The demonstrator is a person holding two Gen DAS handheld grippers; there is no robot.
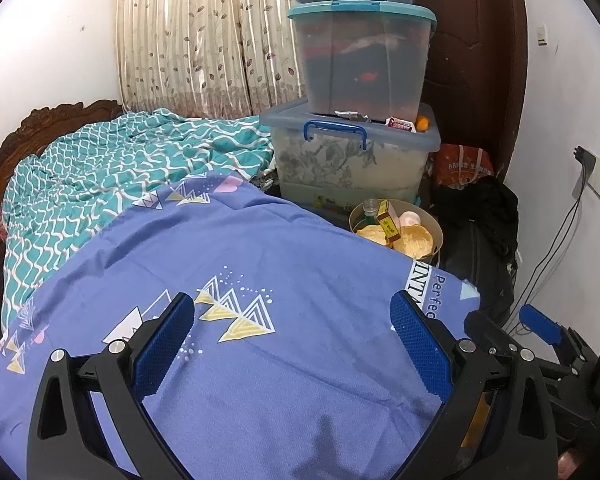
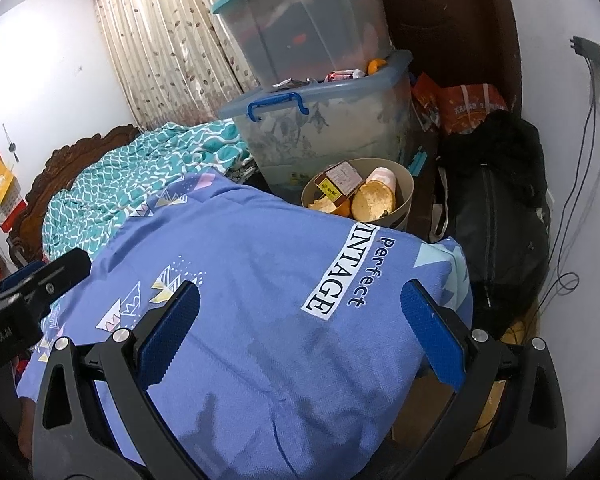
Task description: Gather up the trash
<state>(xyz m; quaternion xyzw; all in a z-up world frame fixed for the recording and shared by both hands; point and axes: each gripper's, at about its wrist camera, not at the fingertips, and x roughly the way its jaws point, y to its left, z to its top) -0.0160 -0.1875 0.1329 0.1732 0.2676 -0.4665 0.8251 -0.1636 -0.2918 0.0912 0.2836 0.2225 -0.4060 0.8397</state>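
A round beige bin (image 1: pixel 434 227) stands beyond the far edge of the bed; it also shows in the right wrist view (image 2: pixel 406 184). It holds trash: pieces of fruit peel (image 1: pixel 416 240) (image 2: pixel 374 200), a small yellow and brown box (image 1: pixel 388 219) (image 2: pixel 340 180), a pink cup (image 2: pixel 382 178) and a small bottle (image 1: pixel 370 206). My left gripper (image 1: pixel 294 312) is open and empty above the blue bed cover (image 1: pixel 260 248). My right gripper (image 2: pixel 300 300) is open and empty above the same cover (image 2: pixel 240 240), to the right of the left one.
Stacked clear storage boxes (image 1: pixel 352 160) (image 2: pixel 320 128) stand behind the bin, with wrappers and an orange thing on the lowest lid (image 1: pixel 400 123). A black bag (image 1: pixel 476 232) (image 2: pixel 496 216) lies right of the bin. Cables (image 2: pixel 572 200) hang on the right wall. A teal quilt (image 1: pixel 120 168) covers the bed's far part.
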